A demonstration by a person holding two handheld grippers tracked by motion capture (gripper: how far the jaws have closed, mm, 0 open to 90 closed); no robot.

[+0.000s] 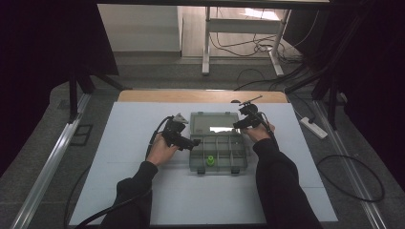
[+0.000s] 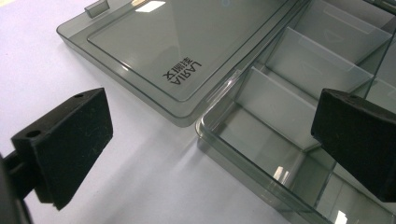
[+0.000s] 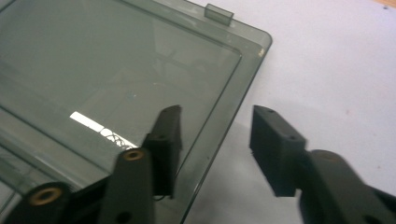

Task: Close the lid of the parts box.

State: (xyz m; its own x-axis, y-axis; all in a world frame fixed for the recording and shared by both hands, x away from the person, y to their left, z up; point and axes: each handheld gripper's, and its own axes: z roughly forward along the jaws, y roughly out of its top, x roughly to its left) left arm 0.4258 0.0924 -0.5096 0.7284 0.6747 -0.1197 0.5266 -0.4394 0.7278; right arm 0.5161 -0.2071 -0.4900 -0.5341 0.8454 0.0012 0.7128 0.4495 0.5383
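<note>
A clear grey compartment box (image 1: 241, 155) lies open on the white mat, its lid (image 1: 200, 123) flat behind it. A small green piece (image 1: 209, 160) sits in a front compartment. My left gripper (image 1: 195, 142) is at the box's left side. In the left gripper view its jaws (image 2: 212, 116) stand wide apart, with the box's near corner (image 2: 243, 158) and the lid (image 2: 187, 42) beyond them. My right gripper (image 1: 237, 125) is at the lid's right edge. In the right gripper view its jaws (image 3: 217, 123) straddle that edge of the lid (image 3: 116, 70) with a gap on both sides.
The white mat (image 1: 143, 152) covers a wooden table whose bare far edge (image 1: 200, 95) shows behind it. On the floor to the right lie a power strip (image 1: 314, 127) and cables. A latch tab (image 3: 219, 14) sticks out of the lid's far edge.
</note>
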